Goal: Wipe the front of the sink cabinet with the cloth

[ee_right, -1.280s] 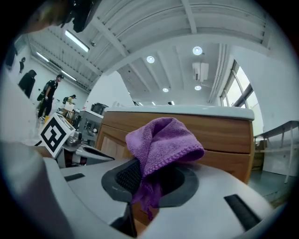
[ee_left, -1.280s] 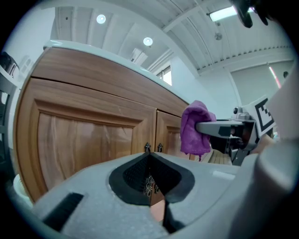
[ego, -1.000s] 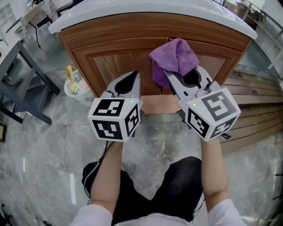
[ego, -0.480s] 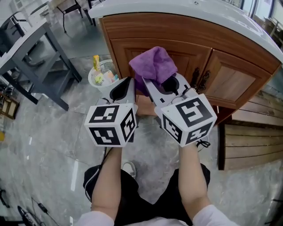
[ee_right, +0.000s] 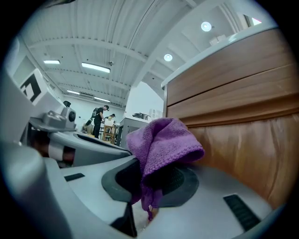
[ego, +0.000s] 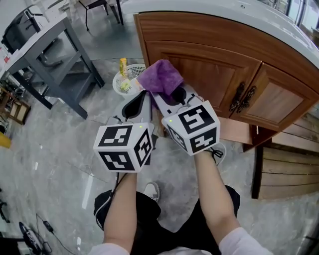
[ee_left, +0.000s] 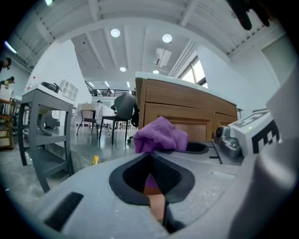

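Observation:
A purple cloth (ego: 160,77) is bunched up against the left end of the brown wooden sink cabinet (ego: 214,69), near its left corner. My right gripper (ego: 167,93) is shut on the cloth, which drapes over its jaws (ee_right: 163,144); the cabinet front (ee_right: 243,116) is close on the right of that view. My left gripper (ego: 140,102) hovers just left of it, shut with nothing between its jaws (ee_left: 150,156). From the left gripper view the cloth (ee_left: 161,135) sits ahead, in front of the cabinet (ee_left: 177,100).
A white countertop (ego: 224,10) tops the cabinet. Dark metal handles (ego: 242,97) sit where two doors meet. A white basket with bottles (ego: 124,82) stands on the floor by the cabinet's left corner. A grey metal table (ego: 55,55) is farther left. Wooden slats (ego: 289,169) lie at right.
Both grippers and the cloth have shifted left along the cabinet front, from the middle panel to its left corner. The right gripper's hold on the cloth is unchanged.

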{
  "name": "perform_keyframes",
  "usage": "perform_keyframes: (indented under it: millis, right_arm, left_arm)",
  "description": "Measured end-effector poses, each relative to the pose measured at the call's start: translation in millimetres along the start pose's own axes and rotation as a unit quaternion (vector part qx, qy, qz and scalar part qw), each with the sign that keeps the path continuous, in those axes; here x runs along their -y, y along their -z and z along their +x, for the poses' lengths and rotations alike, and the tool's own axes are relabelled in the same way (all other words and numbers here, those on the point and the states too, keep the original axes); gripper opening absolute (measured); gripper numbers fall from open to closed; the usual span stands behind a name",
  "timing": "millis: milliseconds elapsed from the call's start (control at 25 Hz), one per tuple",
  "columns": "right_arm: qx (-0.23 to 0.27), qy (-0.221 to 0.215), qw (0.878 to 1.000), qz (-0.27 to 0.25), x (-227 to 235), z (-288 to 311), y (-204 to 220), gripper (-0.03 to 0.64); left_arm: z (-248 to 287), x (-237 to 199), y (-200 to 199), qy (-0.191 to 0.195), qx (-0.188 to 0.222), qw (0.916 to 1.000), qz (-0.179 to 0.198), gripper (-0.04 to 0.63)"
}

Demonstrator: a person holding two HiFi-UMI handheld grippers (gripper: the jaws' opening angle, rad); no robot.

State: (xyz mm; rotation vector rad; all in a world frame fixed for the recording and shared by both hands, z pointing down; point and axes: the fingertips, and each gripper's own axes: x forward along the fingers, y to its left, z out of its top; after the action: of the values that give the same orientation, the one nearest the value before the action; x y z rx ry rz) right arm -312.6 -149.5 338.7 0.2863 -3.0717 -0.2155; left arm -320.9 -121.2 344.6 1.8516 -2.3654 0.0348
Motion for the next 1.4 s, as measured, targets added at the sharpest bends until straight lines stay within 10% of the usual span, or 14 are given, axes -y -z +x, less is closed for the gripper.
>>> perform_keyframes:
  millis: [520,720,1400]
  right_arm:
    - [-0.026,0.037,0.999,-0.025,23.6,-33.3,21.6,0.072]
    - [-0.025,0.058,0.998,-0.014,38.0,-63.9,24.5,0.072]
    - [0.01,0.144,0.989,0.022,103.9,-177.4,13.6,0.072]
  left_arm:
    - [12.2,28.6,5.2,0.028,-0.009,0.9996,0.006,0.005]
    - [16.8,46.8,6.5,0.032,-0.012,0.9975,0.062,0.005]
    - [54.3,166.3,9.4,0.172,0.003,0.9845,0.032,0.005]
